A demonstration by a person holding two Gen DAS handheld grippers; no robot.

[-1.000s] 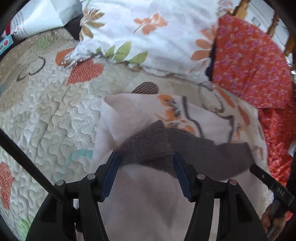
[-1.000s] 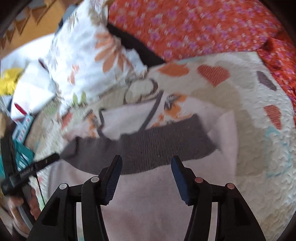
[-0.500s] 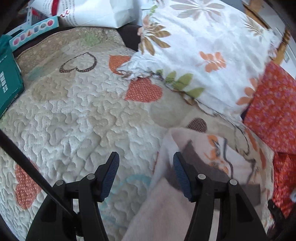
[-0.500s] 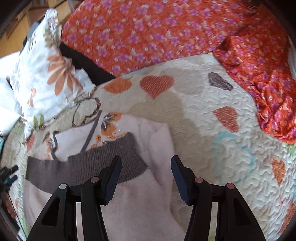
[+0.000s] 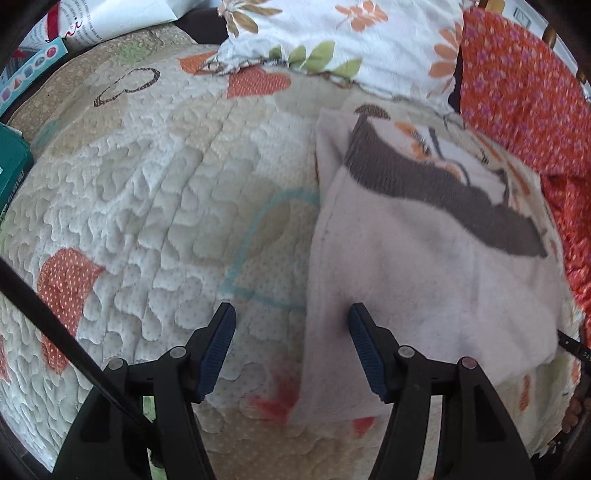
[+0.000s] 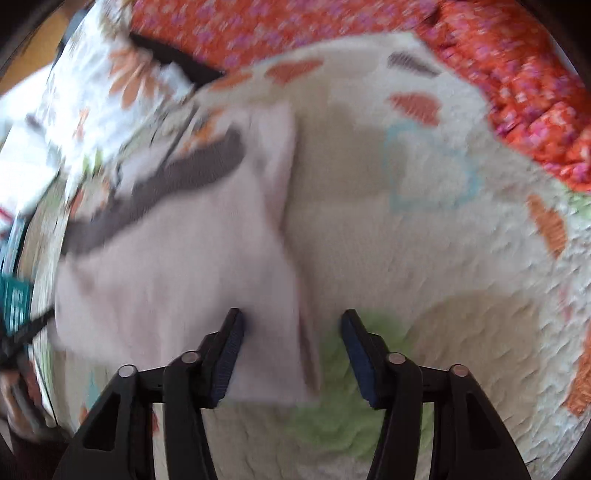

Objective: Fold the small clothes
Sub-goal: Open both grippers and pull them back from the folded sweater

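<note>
A floral pillow (image 5: 332,40) and an orange flowered cloth (image 5: 517,92) lie on a heart-patterned quilt (image 5: 147,177).

The print on the white bag (image 5: 85,22) is too blurred to read.

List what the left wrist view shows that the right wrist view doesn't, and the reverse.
Only the left wrist view: a brown heart outline stitched on the quilt, and printed paper at the top left corner.

Only the right wrist view: a green patch on the quilt under the open right claw, and the sweater's right edge.

Both: the pale pink sweater with its grey band, the floral pillow, the red flowered cloth and the quilt. The left claw is open too.
</note>
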